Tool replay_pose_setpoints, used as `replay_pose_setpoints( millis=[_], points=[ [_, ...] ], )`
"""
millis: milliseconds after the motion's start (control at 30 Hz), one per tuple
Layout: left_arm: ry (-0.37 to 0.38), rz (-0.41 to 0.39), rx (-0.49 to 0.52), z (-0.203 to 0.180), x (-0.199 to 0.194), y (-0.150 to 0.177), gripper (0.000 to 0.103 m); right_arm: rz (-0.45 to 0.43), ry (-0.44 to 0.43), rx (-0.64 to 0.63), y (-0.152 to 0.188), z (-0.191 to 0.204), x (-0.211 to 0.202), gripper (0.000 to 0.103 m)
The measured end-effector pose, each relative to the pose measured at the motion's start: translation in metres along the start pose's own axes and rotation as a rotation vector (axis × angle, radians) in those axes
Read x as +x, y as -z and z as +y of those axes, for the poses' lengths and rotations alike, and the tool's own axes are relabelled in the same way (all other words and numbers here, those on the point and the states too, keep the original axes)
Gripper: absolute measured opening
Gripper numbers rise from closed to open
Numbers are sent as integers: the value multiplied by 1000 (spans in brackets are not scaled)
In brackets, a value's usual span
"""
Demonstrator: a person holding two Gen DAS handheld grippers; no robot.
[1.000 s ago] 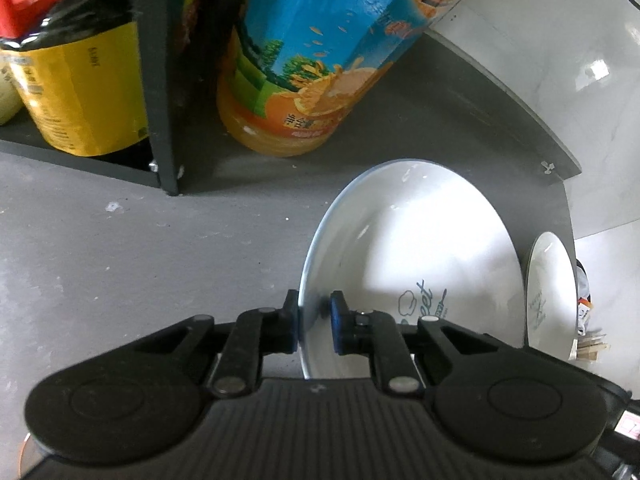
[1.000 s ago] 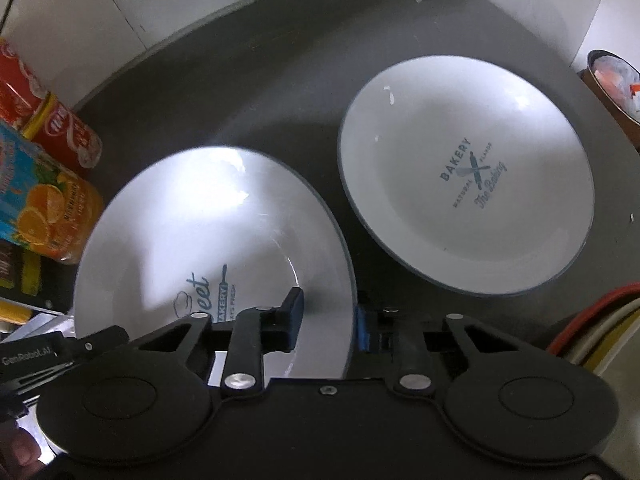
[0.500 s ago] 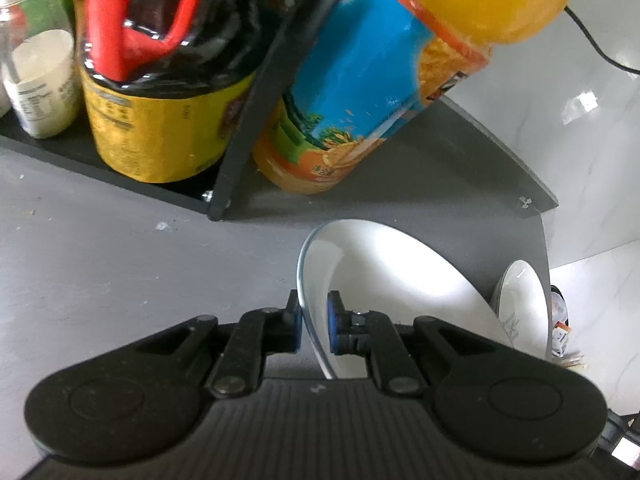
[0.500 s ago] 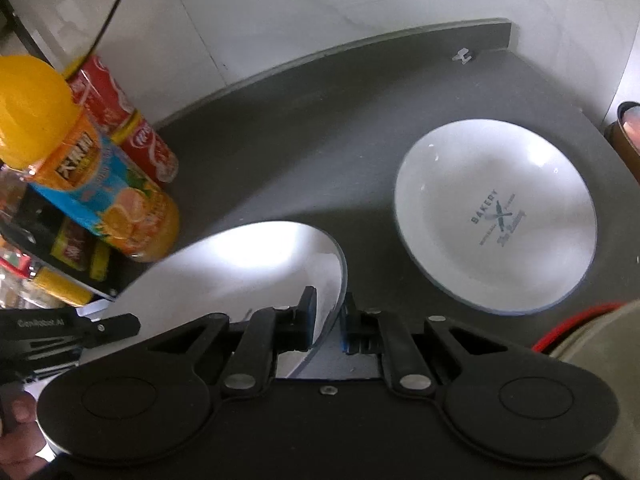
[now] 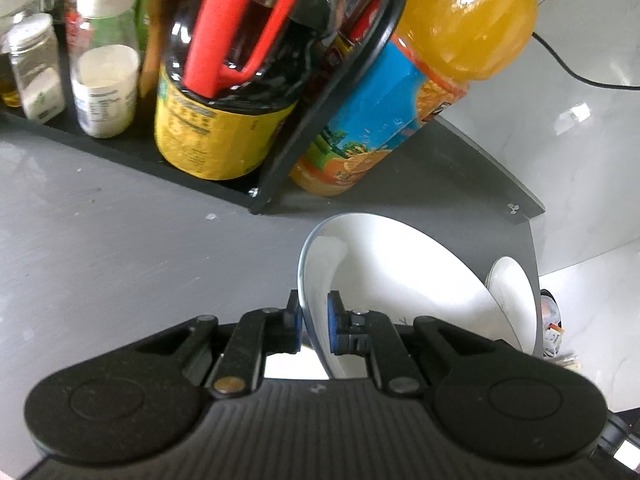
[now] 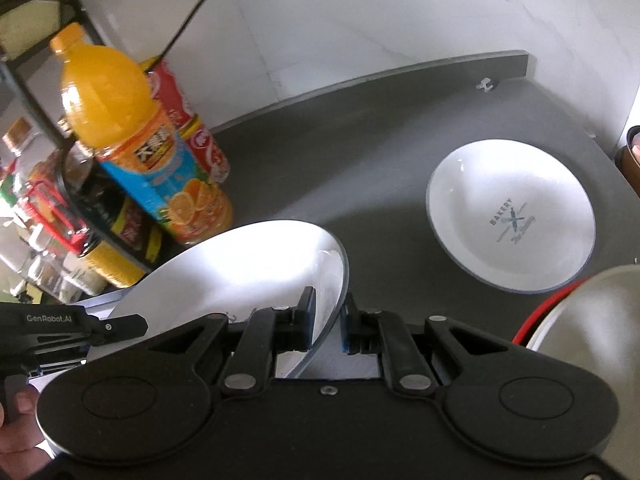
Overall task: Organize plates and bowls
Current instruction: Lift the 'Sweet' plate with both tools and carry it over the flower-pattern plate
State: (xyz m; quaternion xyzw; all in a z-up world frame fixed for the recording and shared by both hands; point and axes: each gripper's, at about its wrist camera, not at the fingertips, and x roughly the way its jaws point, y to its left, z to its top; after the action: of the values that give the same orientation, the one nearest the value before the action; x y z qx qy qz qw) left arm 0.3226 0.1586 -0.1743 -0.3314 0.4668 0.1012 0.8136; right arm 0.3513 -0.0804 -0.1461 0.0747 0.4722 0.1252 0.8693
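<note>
Right wrist view: both pairs of fingers pinch opposite rims of one glossy round white plate [image 6: 248, 264].

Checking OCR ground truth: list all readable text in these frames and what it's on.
"BAKERY": centre of the white plate on the counter; script lines under it too small to read.
"GenRobot.AI": body of the left gripper.
Orange juice bottle: label characters too blurred to read.
Red cans and dark sauce bottle: print unreadable.
</note>
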Motion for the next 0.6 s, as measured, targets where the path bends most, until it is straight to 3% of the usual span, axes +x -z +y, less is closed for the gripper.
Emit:
replay_pose_setpoints(
  millis=[600],
  points=[
    [-38,-22,-14,45,-49,41,10,-15,-35,-58,47,36,-31,13]
  ],
)
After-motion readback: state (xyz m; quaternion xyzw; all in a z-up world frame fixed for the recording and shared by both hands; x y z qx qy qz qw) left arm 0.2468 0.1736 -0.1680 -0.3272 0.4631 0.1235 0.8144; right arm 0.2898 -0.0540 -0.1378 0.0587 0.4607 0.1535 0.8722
